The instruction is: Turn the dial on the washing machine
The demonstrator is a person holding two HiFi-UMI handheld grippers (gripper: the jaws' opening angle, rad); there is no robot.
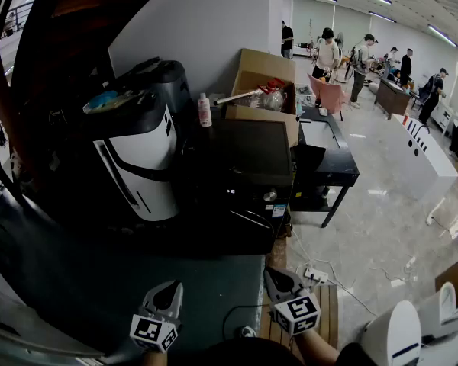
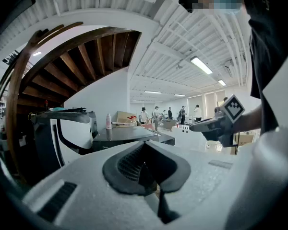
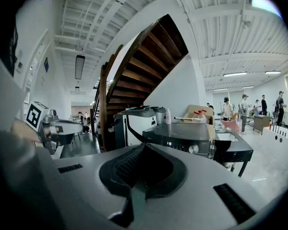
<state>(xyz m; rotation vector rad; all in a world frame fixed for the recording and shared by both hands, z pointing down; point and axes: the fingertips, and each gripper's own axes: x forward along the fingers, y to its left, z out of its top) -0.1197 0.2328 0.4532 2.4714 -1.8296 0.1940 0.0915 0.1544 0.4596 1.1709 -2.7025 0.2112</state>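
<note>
Head view: left gripper [image 1: 165, 294] and right gripper [image 1: 279, 279] are hovering, with the washing machine [image 1: 252, 162] standing well ahead of both.
Left gripper view: jaws are resting together, empty.
Right gripper view: jaws are resting together, empty; the dial [image 3: 194, 149] is sitting ahead, slightly right.

A: Head view?
B: Looks steeply down from above, well back from the washing machine [image 1: 248, 166].
A: Gripper views?
B: Low, nearly level, facing forward along own jaws; sharing the same machine, far off.
</note>
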